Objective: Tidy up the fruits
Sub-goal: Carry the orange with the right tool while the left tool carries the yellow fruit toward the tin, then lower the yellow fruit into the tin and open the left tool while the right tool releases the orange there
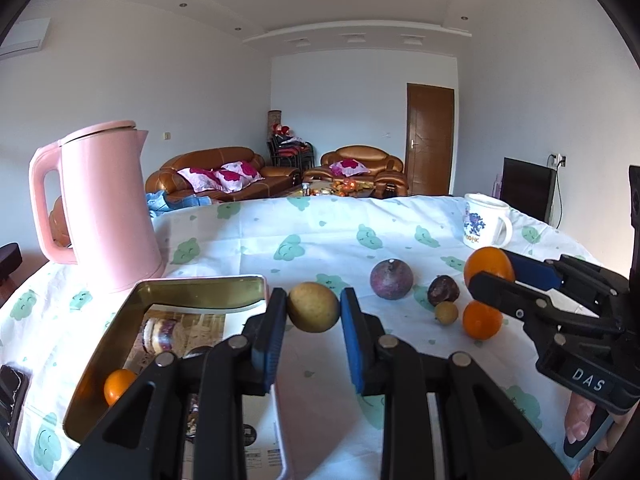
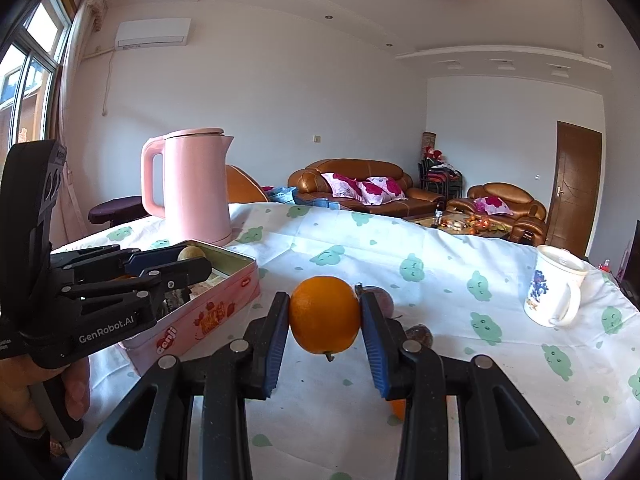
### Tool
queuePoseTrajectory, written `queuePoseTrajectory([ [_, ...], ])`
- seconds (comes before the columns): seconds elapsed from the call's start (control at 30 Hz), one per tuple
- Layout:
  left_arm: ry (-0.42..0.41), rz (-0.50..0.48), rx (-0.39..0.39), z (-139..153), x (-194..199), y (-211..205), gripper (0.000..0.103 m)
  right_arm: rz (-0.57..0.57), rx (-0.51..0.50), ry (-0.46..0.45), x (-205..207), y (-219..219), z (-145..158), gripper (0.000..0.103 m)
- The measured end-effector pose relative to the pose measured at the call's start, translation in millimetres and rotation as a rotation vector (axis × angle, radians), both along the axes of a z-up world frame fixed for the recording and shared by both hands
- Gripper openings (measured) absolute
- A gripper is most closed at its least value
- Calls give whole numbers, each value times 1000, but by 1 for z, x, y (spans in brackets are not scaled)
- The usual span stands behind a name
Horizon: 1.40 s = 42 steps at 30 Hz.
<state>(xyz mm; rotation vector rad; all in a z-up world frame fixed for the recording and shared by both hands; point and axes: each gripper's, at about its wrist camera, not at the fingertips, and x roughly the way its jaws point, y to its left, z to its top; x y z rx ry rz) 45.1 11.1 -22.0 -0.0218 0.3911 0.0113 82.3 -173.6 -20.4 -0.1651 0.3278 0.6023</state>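
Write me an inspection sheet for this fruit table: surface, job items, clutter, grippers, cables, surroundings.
Surface: tablecloth, white with green prints.
Job's things: open tin holding one small orange; loose on the cloth a purple fruit, dark fruit, small yellow fruit, another orange.
Clutter: pink kettle, mug.
Grippers: left gripper shut on yellow-green fruit; right gripper shut on large orange.
Cables: nothing seen on the table.
Surroundings: sofas, door.

I see the table (image 1: 328,224) under its cloud-print cloth carrying a pink kettle (image 1: 106,204), open tin (image 1: 200,284), mug (image 1: 482,220), purple fruit (image 1: 391,279), dark fruit (image 1: 443,290) (wrinkled), small yellowish fruit (image 1: 446,313) and orange (image 1: 482,320).
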Motion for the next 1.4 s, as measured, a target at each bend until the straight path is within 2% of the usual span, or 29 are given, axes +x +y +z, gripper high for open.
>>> queuePoseTrajectory([
  [0.87, 52, 80, -21, -6, -4, 48, 29, 145, -72, 5, 3, 68, 3, 38],
  [1.4, 74, 123, -35, -8, -6, 74, 29, 195, -106, 2, 7, 95, 6, 38],
])
